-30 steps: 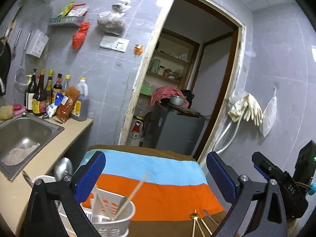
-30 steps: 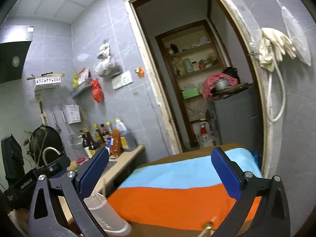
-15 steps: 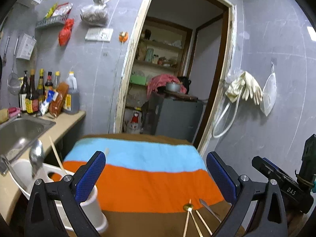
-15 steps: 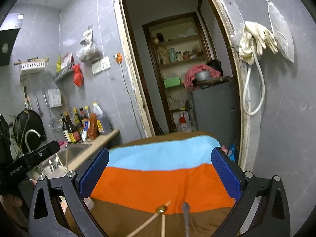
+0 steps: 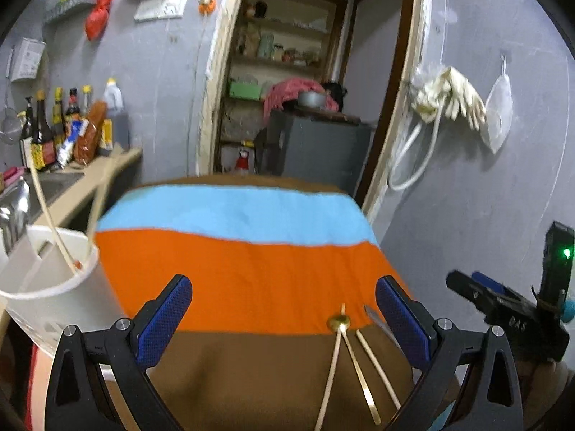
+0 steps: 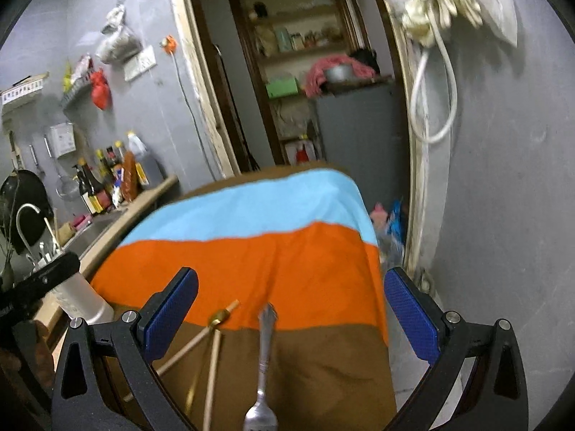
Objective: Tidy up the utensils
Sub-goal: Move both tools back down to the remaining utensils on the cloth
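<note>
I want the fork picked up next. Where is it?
In the right wrist view the fork lies on the cloth's brown stripe, just right of the chopsticks, tines nearest the camera.

Both grippers have tipped down toward the striped cloth [image 6: 287, 262]. A fork [image 6: 264, 362] now lies under the right gripper [image 6: 287, 309], and the white holder [image 5: 54, 280] has slid to the left gripper's [image 5: 284, 318] far left.

On the striped cloth [image 6: 273, 262] near its front edge lie a fork [image 6: 264, 362], and to its left two chopsticks [image 6: 212, 373] and a small spoon [image 6: 215, 323], fanned out and crossing. A utensil holder [image 5: 54, 287] stands off the cloth's left side, chopsticks leaning inside it; the sink [image 5: 54, 183] sits behind that.
</note>
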`<control>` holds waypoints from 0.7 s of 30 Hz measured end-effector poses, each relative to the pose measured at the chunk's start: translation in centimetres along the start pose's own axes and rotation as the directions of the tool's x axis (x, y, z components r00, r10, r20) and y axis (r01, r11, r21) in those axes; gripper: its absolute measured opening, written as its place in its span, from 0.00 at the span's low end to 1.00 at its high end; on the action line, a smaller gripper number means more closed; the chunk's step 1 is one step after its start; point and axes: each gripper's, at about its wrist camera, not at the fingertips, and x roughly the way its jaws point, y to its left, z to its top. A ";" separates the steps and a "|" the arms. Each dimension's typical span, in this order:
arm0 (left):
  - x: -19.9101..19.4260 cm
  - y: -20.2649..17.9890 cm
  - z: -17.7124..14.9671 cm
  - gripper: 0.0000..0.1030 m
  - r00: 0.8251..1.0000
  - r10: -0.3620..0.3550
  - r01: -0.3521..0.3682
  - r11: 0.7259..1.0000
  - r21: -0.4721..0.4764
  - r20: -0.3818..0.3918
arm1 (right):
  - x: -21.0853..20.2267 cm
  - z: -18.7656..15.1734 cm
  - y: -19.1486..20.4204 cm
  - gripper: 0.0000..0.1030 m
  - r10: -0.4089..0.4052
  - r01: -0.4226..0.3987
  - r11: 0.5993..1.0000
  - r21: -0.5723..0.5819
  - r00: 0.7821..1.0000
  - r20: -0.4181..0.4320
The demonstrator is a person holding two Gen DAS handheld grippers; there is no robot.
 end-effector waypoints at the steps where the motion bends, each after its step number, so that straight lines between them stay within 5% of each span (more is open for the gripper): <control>1: 0.4 -0.2 -0.4 1.00 1.000 0.000 0.001 1.000 0.007 -0.019 | 0.4 -0.3 -0.2 0.99 0.004 -0.004 1.000 0.005 1.000 -0.013; 7: 2.9 -1.0 -2.1 0.99 0.992 -0.024 0.026 1.000 0.017 -0.126 | 2.8 -1.9 -0.9 0.95 0.060 -0.061 0.998 0.000 0.994 -0.091; 14: 5.9 -1.1 -4.0 0.64 0.960 -0.076 0.076 0.997 -0.011 -0.270 | 5.6 -3.7 -0.1 0.67 0.121 -0.132 0.990 -0.043 0.971 -0.207; 21: 7.7 -1.5 -5.6 0.45 0.920 -0.108 0.105 0.994 -0.028 -0.377 | 7.4 -5.2 0.2 0.51 0.153 -0.179 0.982 -0.063 0.944 -0.294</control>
